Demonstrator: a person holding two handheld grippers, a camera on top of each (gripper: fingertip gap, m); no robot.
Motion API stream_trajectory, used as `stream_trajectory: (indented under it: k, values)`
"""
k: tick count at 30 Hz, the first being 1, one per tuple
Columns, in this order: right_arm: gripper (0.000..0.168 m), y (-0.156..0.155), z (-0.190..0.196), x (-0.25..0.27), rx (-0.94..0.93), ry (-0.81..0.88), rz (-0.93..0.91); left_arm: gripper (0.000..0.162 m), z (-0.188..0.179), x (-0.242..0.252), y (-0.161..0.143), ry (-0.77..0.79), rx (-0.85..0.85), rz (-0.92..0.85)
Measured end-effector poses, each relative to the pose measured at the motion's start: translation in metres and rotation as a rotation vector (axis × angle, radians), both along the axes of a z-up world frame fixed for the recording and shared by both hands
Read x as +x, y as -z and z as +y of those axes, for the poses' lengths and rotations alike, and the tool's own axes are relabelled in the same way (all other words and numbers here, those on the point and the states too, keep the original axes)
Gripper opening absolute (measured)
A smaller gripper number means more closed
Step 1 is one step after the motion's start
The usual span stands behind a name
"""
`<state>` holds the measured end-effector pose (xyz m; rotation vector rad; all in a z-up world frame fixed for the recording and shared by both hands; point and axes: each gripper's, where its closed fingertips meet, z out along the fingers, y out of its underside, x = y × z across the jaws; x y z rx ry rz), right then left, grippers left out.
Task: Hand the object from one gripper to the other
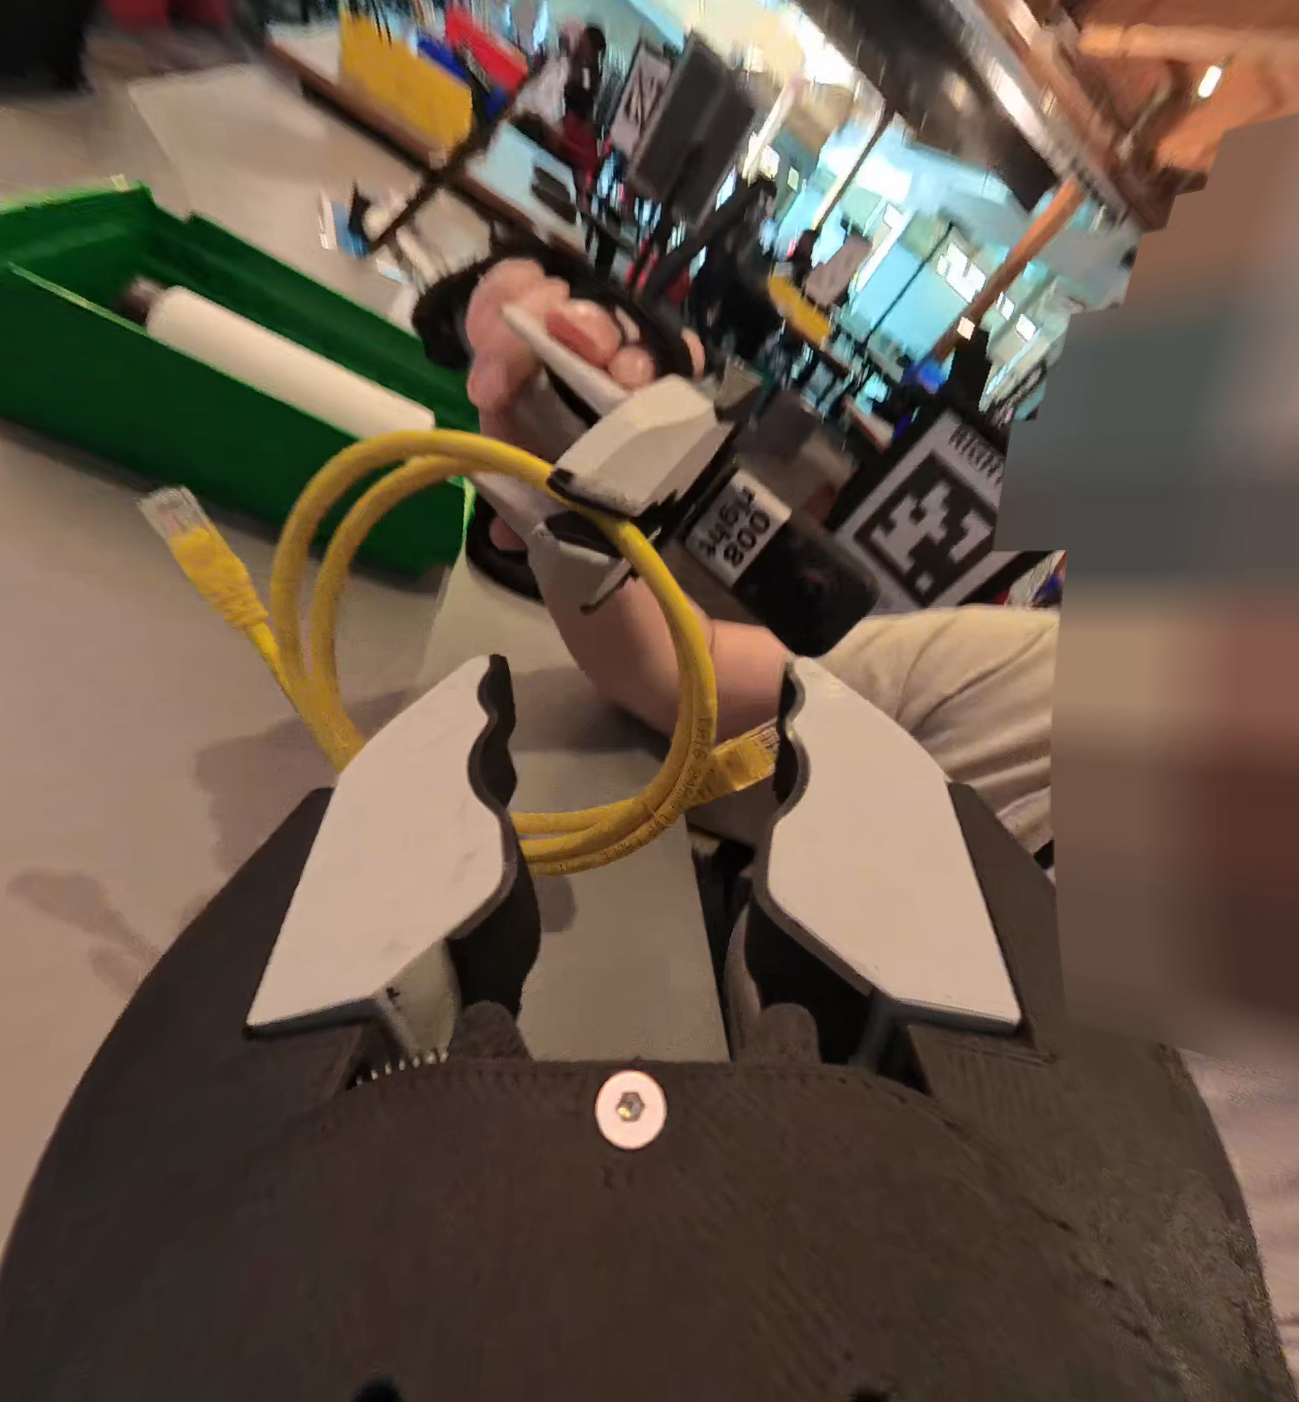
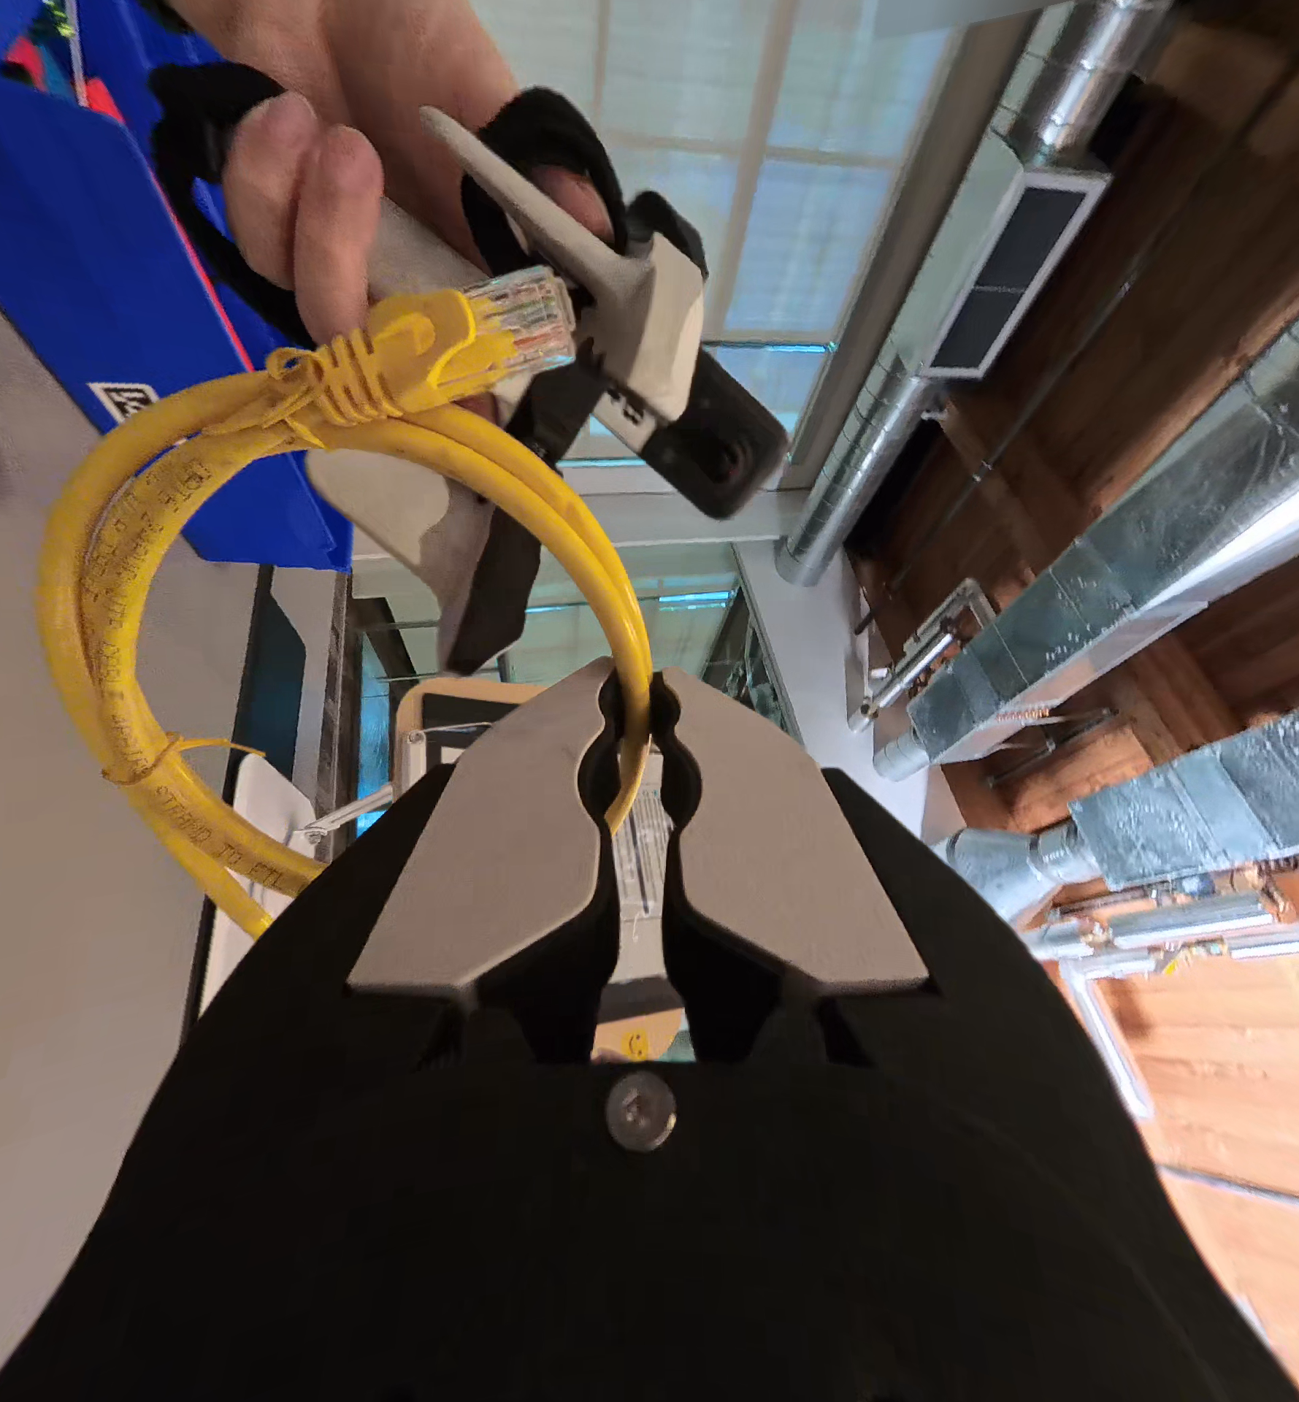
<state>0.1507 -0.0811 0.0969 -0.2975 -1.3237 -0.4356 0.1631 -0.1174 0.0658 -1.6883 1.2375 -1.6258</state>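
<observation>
The right gripper (image 2: pixel 635 683) had its jaws closed on a coiled yellow cable (image 2: pixel 92 607), pinching one strand of the loop right at the fingertips. The rest of the coil hung out to the left of the jaws, held in the air and clear of the table. A thin yellow tie bound the strands together on the lower left of the loop. One clear plug (image 2: pixel 525 315) with a yellow boot stuck out at the top of the coil, in front of the left gripper (image 2: pixel 479 614), which showed there in a person's hand (image 2: pixel 312 190).

In the left wrist view the left gripper (image 1: pixel 642 675) had its jaws wide apart and held nothing. The bottom of the cable (image 1: pixel 676 660) loop hung down between its two fingers, one plug lying close beside the inner face of the right-side finger; whether it touched could not be told. The right gripper (image 1: pixel 585 501) gripped the top of the loop from beyond, held in the person's other hand (image 1: pixel 525 341). The second plug (image 1: pixel 176 516) hung out to the left of the loop, above the grey table (image 1: pixel 62 721).

A green bin (image 1: pixel 176 410) stood toward the far left edge of the table, with a white roll (image 1: pixel 274 364) lying inside it.
</observation>
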Motion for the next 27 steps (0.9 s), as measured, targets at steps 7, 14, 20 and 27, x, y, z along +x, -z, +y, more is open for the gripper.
stream_trajectory:
  k: [7,14,20,27]
  values:
    - [0.006,0.017,0.002,-0.01,0.038,0.035,-0.106,0.006,-0.024,0.014,0.031,0.173,0.009,0.125]
    - [0.031,-0.016,0.045,0.024,-0.065,0.225,0.141,0.003,0.006,0.018,0.016,0.011,0.317,0.018]
    - [0.031,-0.02,0.071,0.044,-0.804,0.065,0.473,0.003,0.025,0.019,-0.007,-0.245,0.789,-0.059]
    - [0.05,-0.036,0.019,0.028,-2.031,-0.786,0.521,0.003,0.03,0.02,-0.01,-0.386,1.175,-0.047]
